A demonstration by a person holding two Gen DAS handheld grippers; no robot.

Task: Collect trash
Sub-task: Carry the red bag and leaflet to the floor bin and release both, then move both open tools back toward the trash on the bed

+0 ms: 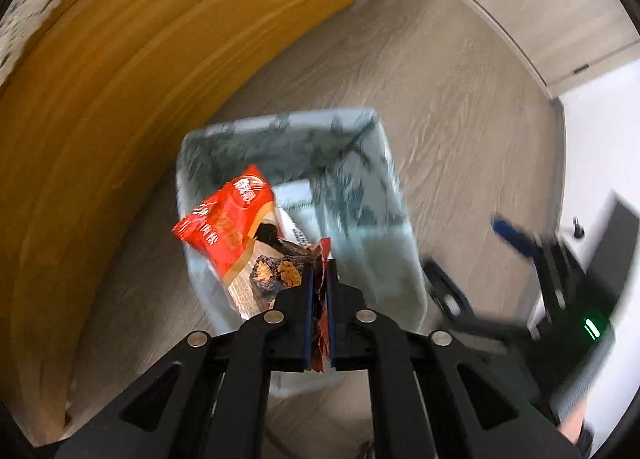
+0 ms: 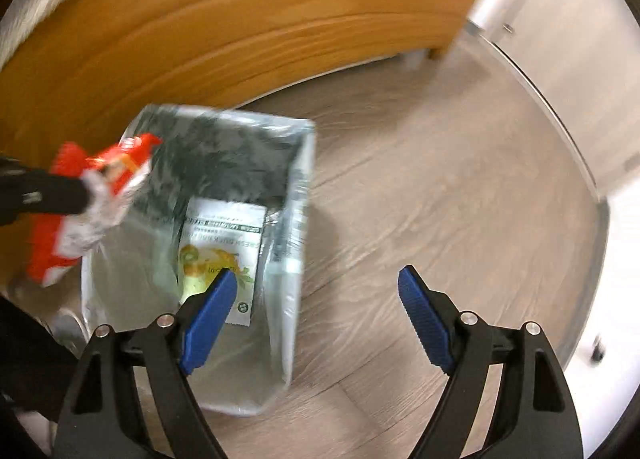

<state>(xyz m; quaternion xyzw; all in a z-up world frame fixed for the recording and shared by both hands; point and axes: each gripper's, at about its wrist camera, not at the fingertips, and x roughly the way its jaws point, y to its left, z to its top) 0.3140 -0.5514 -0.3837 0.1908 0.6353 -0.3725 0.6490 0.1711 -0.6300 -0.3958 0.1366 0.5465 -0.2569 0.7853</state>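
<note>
Red wrapper point(image 1: 224, 227) pinched in downward-tilted left tool point(image 1: 319, 259) over bin point(image 1: 384, 163); right tool point(image 2: 318, 283) gapes empty.

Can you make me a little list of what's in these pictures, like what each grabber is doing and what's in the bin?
left gripper: pinching a red snack wrapper over the bin
right gripper: open, empty
bin: on the wooden floor, lined with a bag
in bin: white packet
beside bin: wooden furniture
</note>
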